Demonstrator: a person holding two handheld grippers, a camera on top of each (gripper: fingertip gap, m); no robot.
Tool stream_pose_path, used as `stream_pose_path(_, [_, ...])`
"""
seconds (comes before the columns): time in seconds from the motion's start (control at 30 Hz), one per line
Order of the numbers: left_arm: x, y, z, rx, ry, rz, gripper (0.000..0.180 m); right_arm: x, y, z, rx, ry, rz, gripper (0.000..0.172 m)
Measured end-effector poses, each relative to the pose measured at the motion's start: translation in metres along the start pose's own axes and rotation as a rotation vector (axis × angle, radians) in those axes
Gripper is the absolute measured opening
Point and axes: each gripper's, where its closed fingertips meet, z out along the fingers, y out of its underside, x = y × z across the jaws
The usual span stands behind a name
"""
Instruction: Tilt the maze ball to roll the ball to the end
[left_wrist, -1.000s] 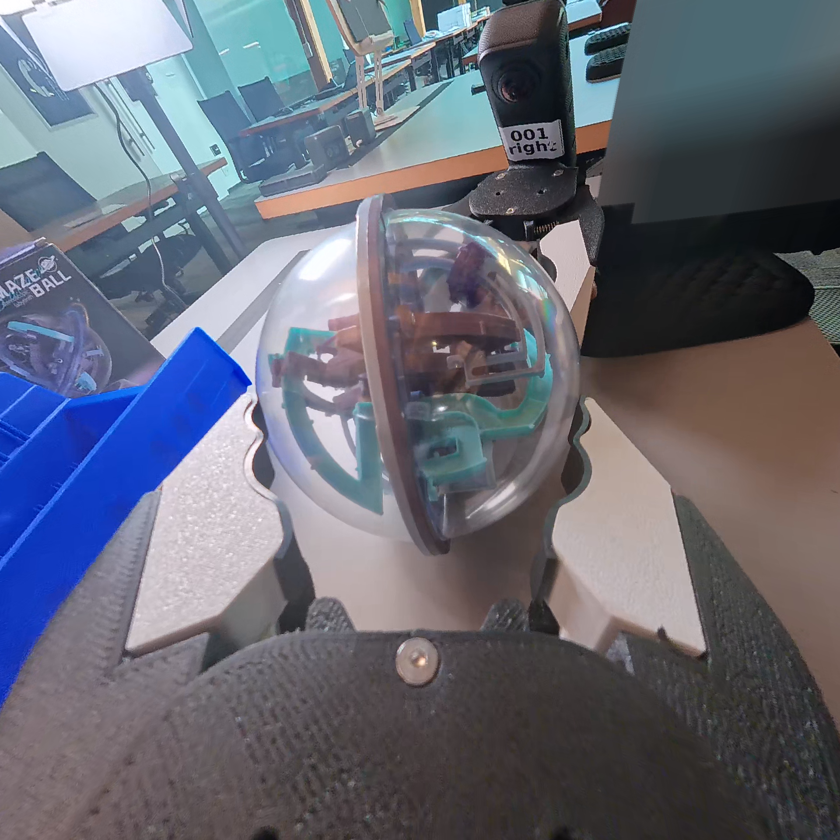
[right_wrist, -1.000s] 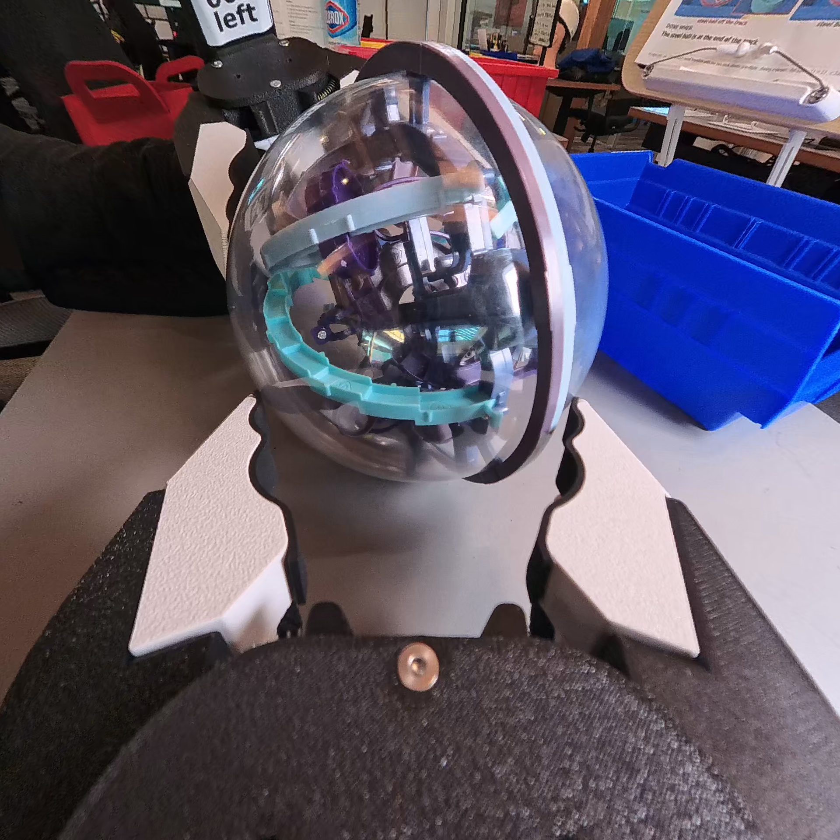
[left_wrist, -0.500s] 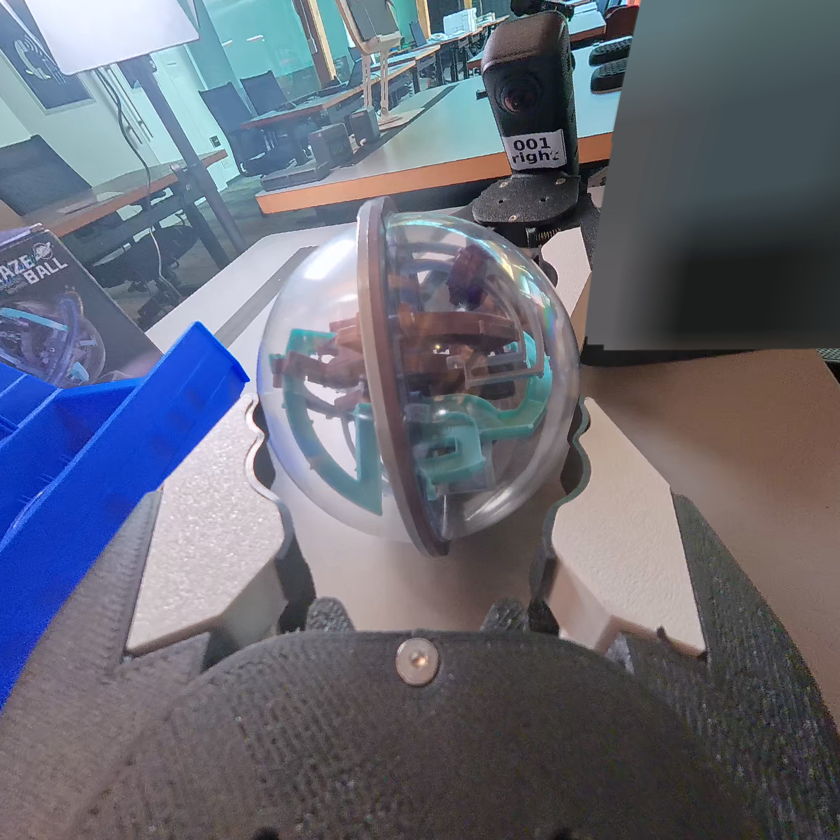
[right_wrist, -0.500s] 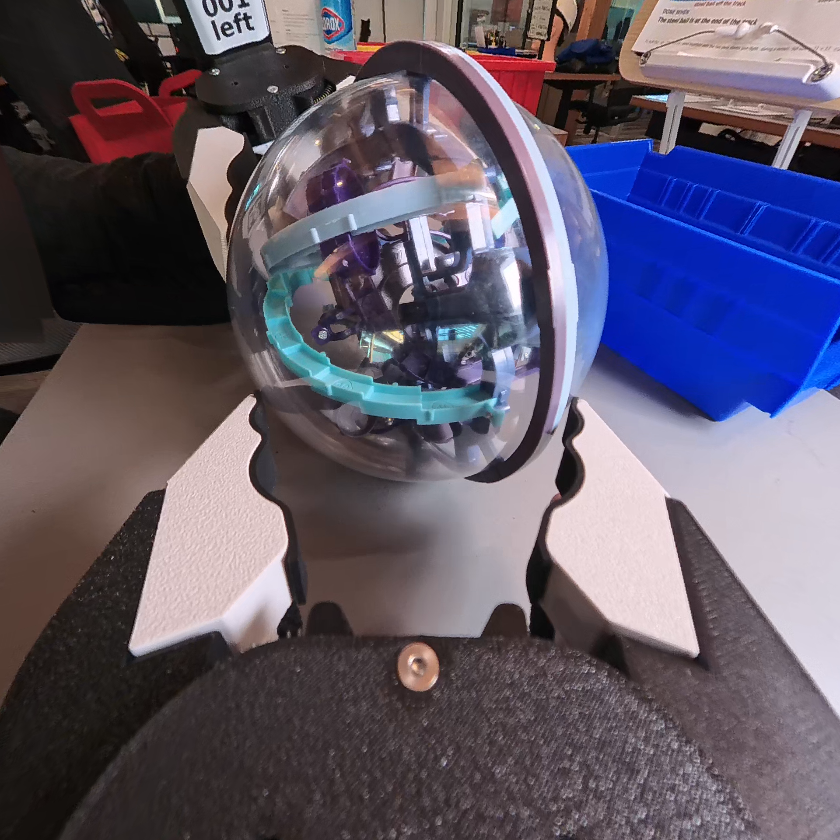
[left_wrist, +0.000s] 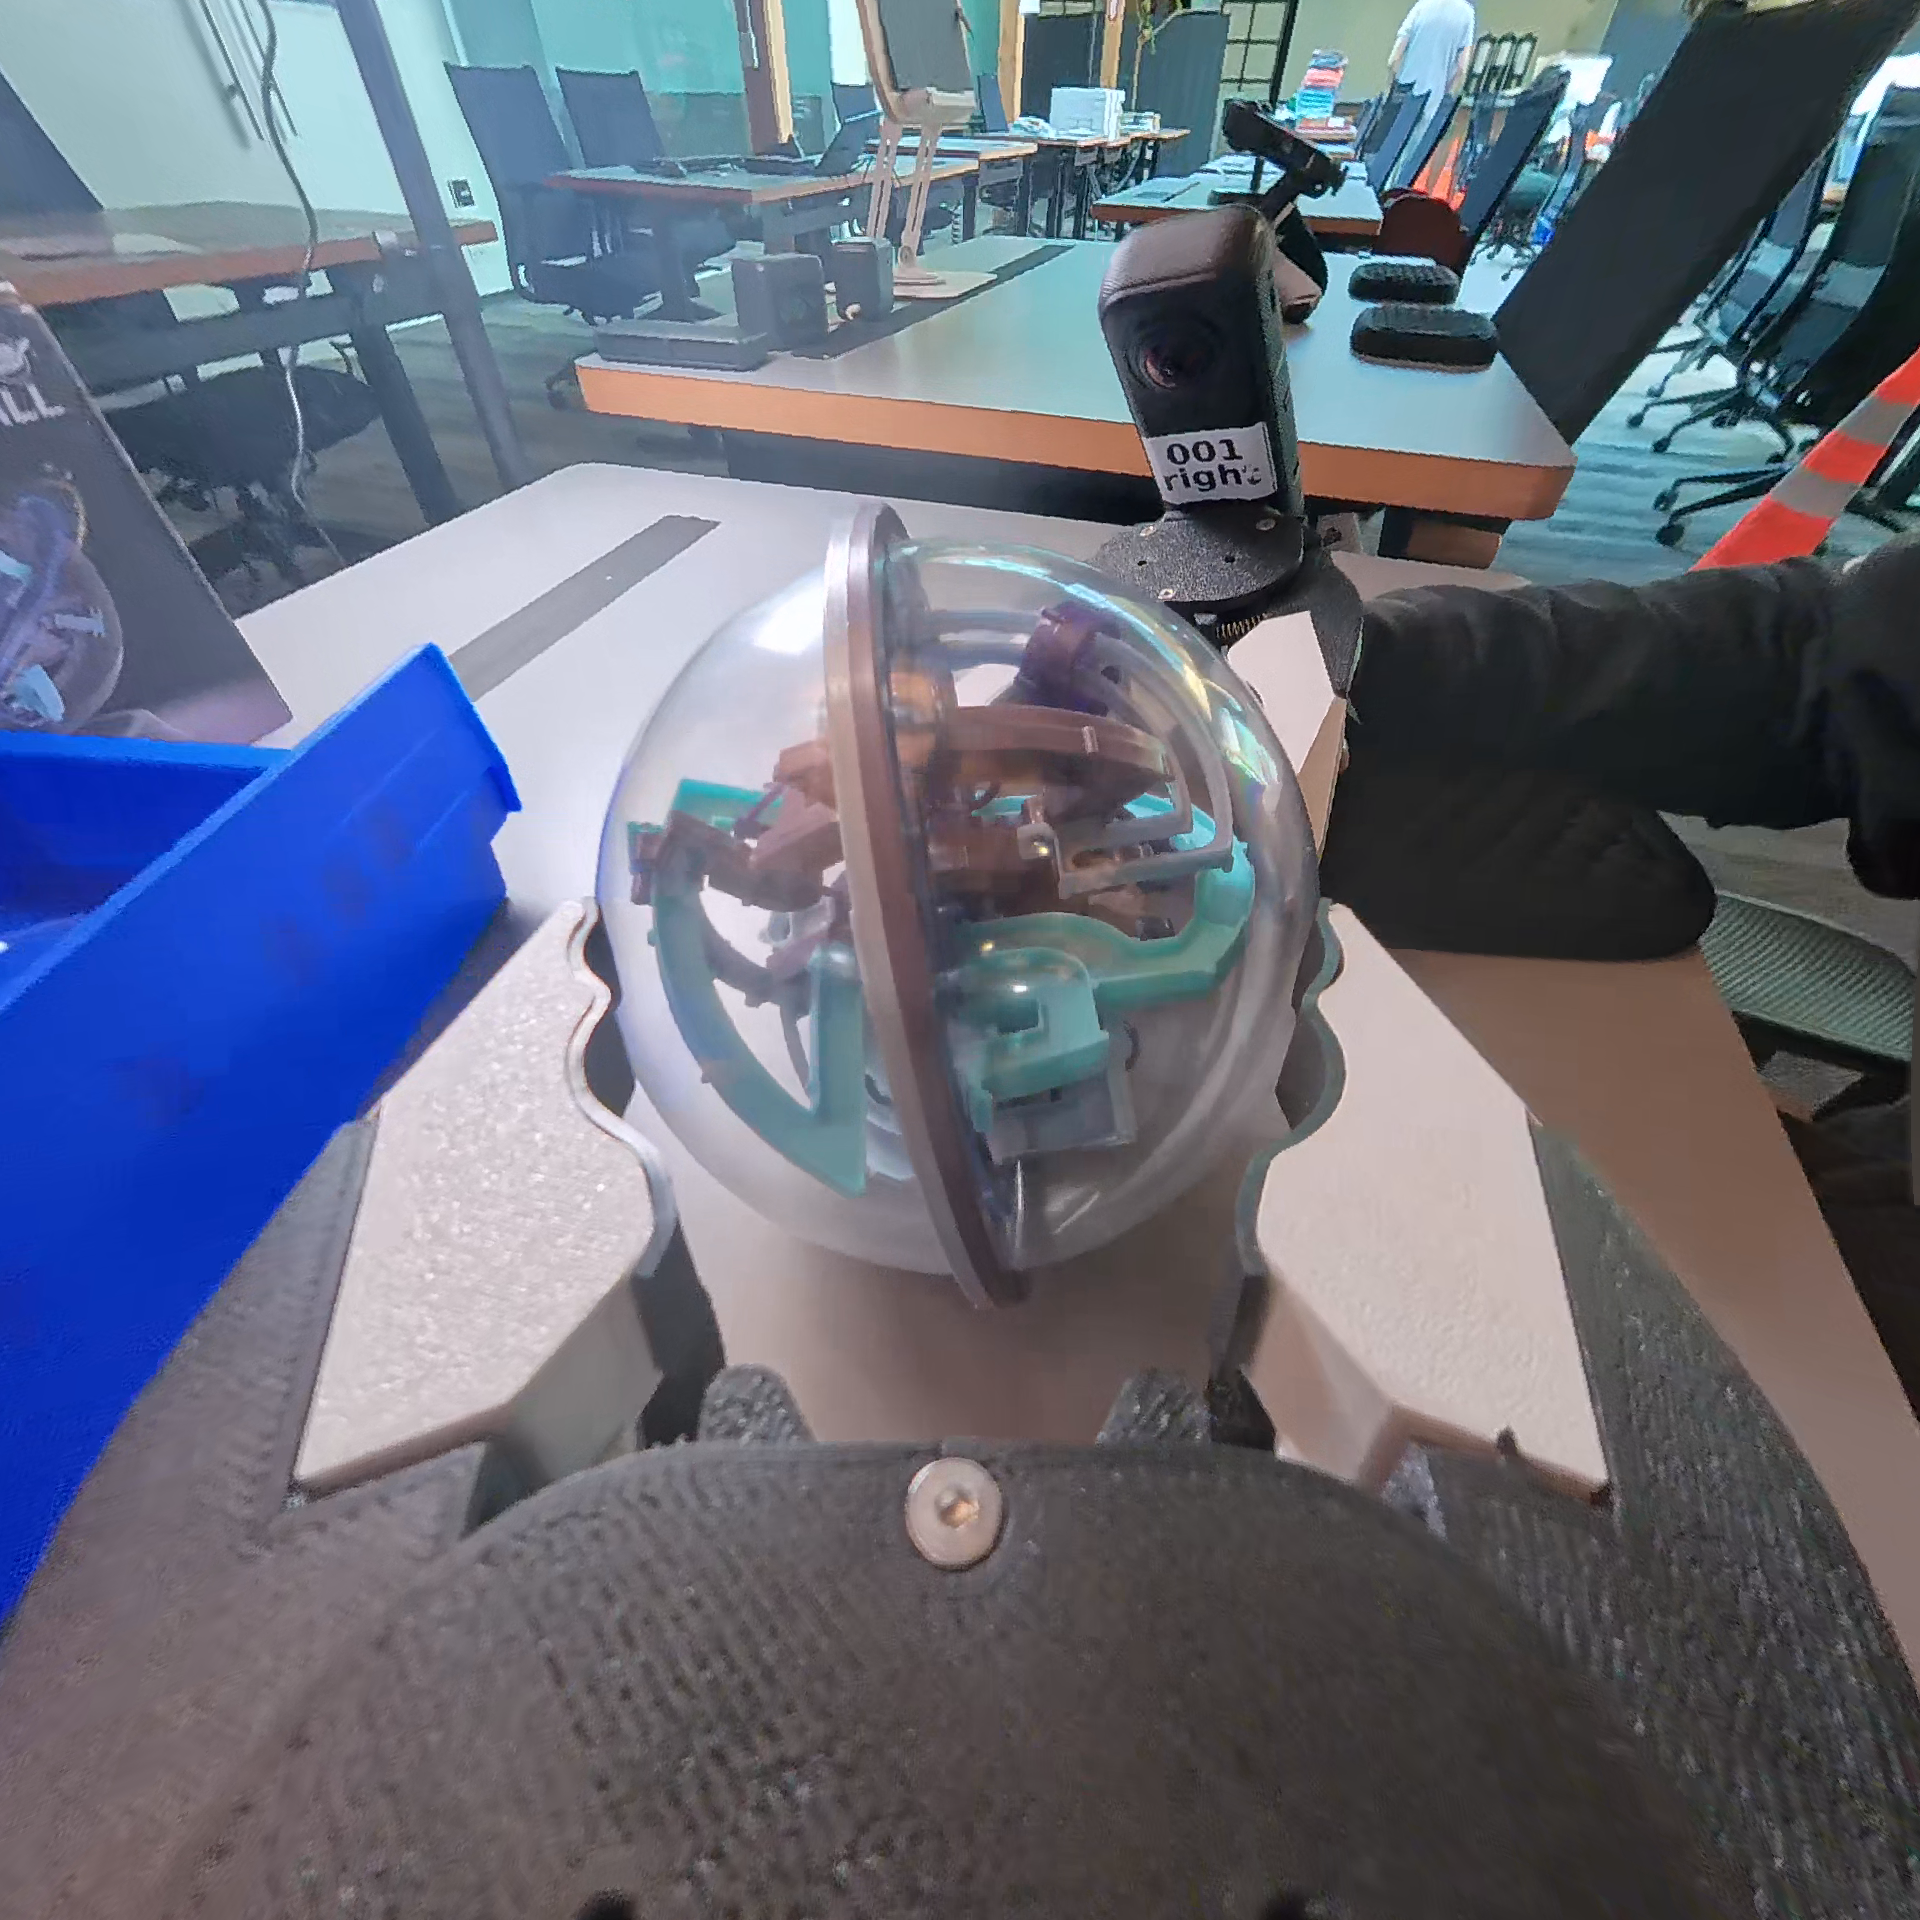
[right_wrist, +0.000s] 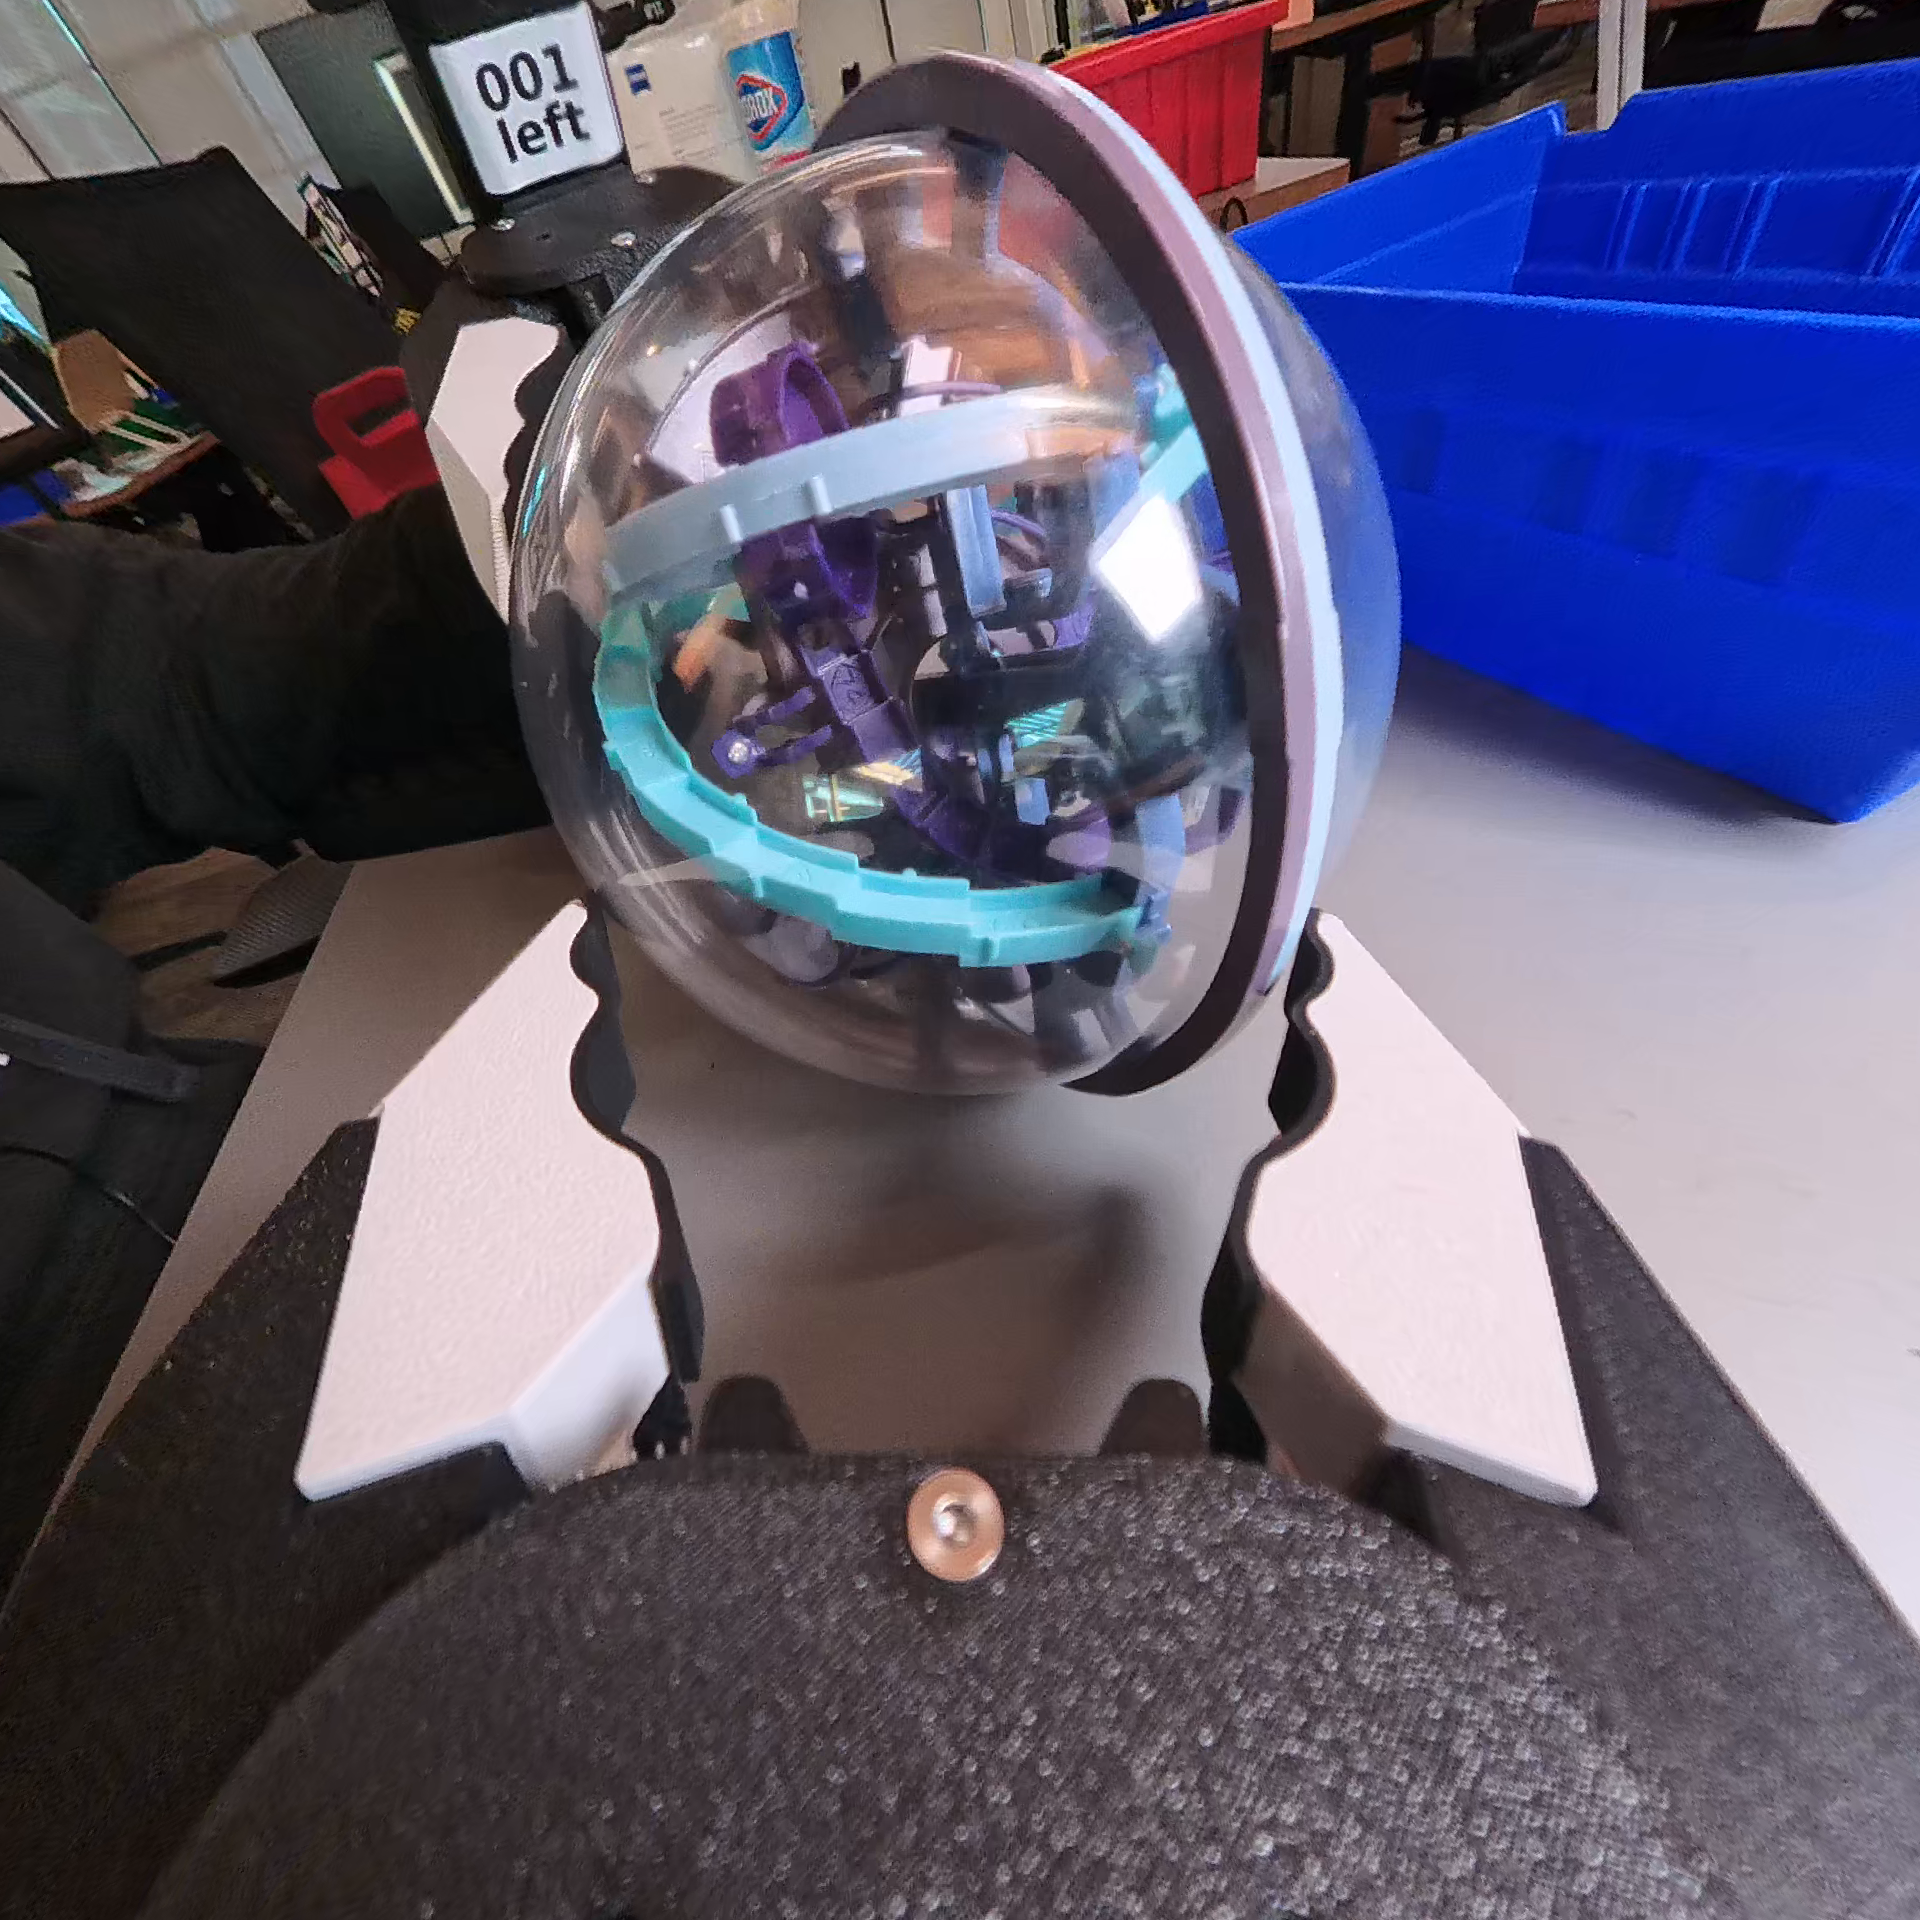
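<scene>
The maze ball (left_wrist: 956, 904) is a clear sphere with a dark rim and teal, brown and purple tracks inside. It is held just above the pale table (left_wrist: 1621, 1122) between both grippers, which face each other. My left gripper (left_wrist: 954, 914) is shut on it, with both white fingers (left_wrist: 468, 1174) pressed to its sides. My right gripper (right_wrist: 945, 930) is shut on the maze ball (right_wrist: 935, 582) from the opposite side, its fingers (right_wrist: 1403, 1226) pressing on it too. The right gripper's camera body (left_wrist: 1205, 343) rises behind the ball. I cannot tell where the small ball inside sits.
A blue bin (left_wrist: 208, 935) stands close to the left finger and also shows in the right wrist view (right_wrist: 1662, 468). The maze ball's box (left_wrist: 62, 582) stands behind it. A person's black sleeve (left_wrist: 1558, 748) lies at the table edge. A red bin (right_wrist: 1184, 94) is farther off.
Both grippers stay shut on the maze ball and have tipped it slightly. The room behind has slid down in the left view, and the blue bin has risen in the right view.
</scene>
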Motion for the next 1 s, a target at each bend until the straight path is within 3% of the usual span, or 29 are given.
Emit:
stream_pose_path(0.27, [-0.012,0.005,0.000,0.000,0.010,-0.179,0.125,0.006,-0.002,-0.001,0.009,0.056,-0.033,0.124])
stream_pose_path(0.47, [-0.021,0.005,-0.002,0.018,0.009,-0.287,0.122,0.008,-0.018,-0.007,0.051,0.244,-0.438,0.133])
stream_pose_path(0.6, [-0.023,0.004,0.002,0.027,0.032,-0.409,0.120,0.012,-0.017,0.000,-0.001,0.321,-0.593,0.135])
stream_pose_path(0.8, [-0.024,0.006,0.006,0.040,0.064,-0.518,0.121,0.012,-0.019,-0.001,0.041,0.238,-0.395,0.136])
stream_pose_path(1.0, [-0.010,0.012,0.009,0.006,0.074,-0.332,0.136,0.011,-0.018,-0.004,0.060,0.158,-0.206,0.135])
